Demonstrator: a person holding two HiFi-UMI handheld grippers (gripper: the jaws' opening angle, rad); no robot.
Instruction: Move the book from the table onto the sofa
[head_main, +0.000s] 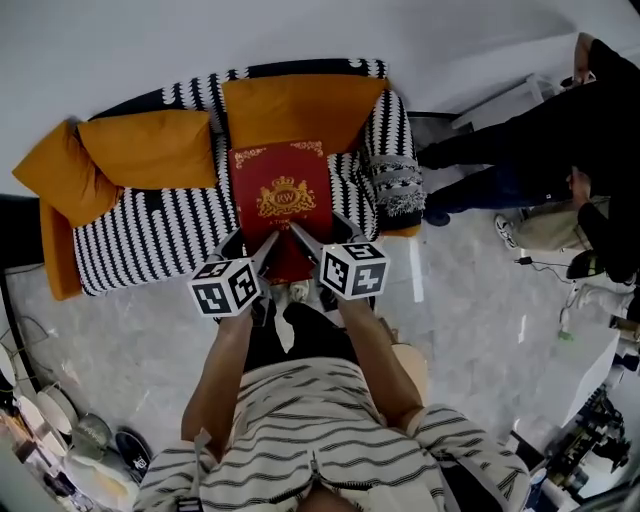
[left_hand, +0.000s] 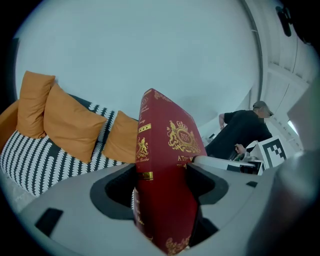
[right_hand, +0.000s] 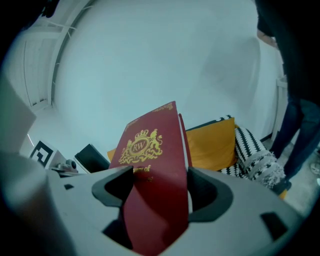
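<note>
A red book (head_main: 281, 198) with a gold crest is held over the black-and-white striped sofa (head_main: 150, 240), its far end near the orange back cushion (head_main: 295, 108). My left gripper (head_main: 262, 252) is shut on the book's near left corner, and my right gripper (head_main: 305, 243) is shut on its near right corner. In the left gripper view the book (left_hand: 167, 165) stands on edge between the jaws, spine toward me. In the right gripper view the book (right_hand: 152, 170) fills the gap between the jaws, front cover showing.
Orange cushions (head_main: 148, 148) lie on the sofa's left half, one more (head_main: 55, 175) at its left arm. A folded patterned throw (head_main: 397, 180) hangs on the right arm. A person in dark clothes (head_main: 540, 140) stands at the right. Clutter (head_main: 60, 440) sits at the lower left on the marble floor.
</note>
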